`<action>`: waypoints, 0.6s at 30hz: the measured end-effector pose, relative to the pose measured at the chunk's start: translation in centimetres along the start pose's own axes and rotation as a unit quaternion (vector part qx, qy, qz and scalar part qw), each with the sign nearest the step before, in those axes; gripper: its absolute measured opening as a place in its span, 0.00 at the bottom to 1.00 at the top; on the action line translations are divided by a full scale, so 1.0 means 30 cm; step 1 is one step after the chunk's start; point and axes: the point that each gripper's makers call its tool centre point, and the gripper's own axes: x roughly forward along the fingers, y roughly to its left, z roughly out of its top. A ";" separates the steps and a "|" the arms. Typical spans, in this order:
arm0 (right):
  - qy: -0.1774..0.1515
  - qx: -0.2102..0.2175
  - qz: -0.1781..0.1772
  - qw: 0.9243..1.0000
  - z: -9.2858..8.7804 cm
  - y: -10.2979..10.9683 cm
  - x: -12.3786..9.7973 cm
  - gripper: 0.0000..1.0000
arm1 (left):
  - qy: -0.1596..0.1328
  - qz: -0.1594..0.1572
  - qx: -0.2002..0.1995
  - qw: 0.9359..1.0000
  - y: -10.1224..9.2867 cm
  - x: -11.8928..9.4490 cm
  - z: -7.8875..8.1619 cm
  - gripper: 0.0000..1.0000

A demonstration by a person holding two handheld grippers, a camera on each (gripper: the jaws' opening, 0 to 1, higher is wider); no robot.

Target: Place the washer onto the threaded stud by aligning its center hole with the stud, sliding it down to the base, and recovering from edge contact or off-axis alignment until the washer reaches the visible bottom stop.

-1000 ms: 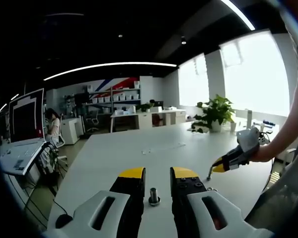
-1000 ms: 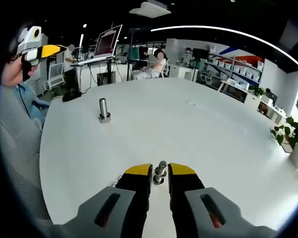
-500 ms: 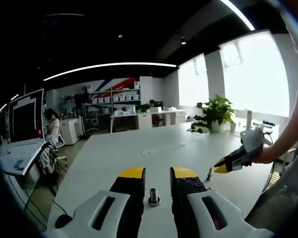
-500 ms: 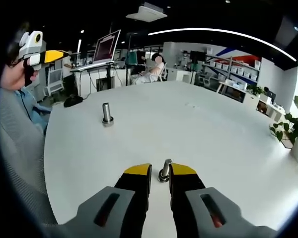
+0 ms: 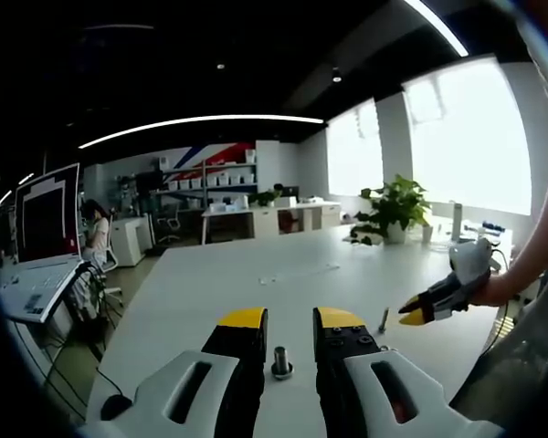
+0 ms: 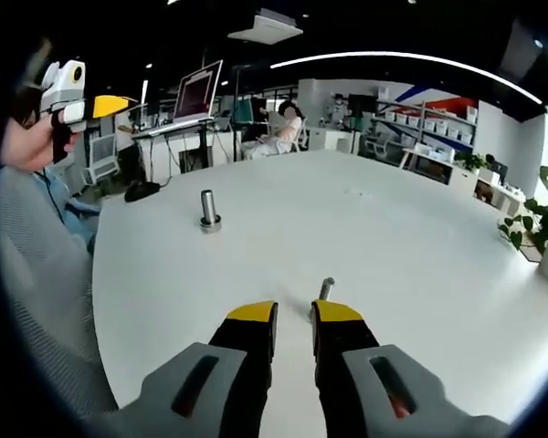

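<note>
Left tool (image 5: 280, 321) jaws apart, threaded stud (image 5: 281, 362) upright between them on the white bench (image 5: 256, 274) near its front edge, right tool (image 6: 295, 315) jaws apart and empty, second stud (image 6: 324, 292) tilted just beyond its right jaw, washer too small to tell

White counter (image 5: 256, 274) stretching wide across office, serving as landmark. Potted plant (image 5: 395, 208) sitting at counter's far corner by bright windows (image 5: 466, 137). Laptop (image 5: 41, 246) standing open beside counter's near edge, cables trailing beneath it. Person (image 6: 279, 123) sitting at desk beyond counter. Storage shelves (image 5: 210, 178) with white bins lining wall behind counter. Curved light strip (image 6: 411, 62) glowing overhead.
</note>
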 end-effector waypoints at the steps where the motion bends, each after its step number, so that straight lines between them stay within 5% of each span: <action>1: 0.001 0.000 0.001 1.000 -0.003 0.002 -0.001 0.18 | 0.000 0.000 0.000 1.000 0.000 0.000 0.000 0.18; 18: 0.013 0.007 0.024 1.000 -0.063 0.065 -0.007 0.19 | 0.000 -0.001 -0.001 1.000 0.000 0.001 0.000 0.18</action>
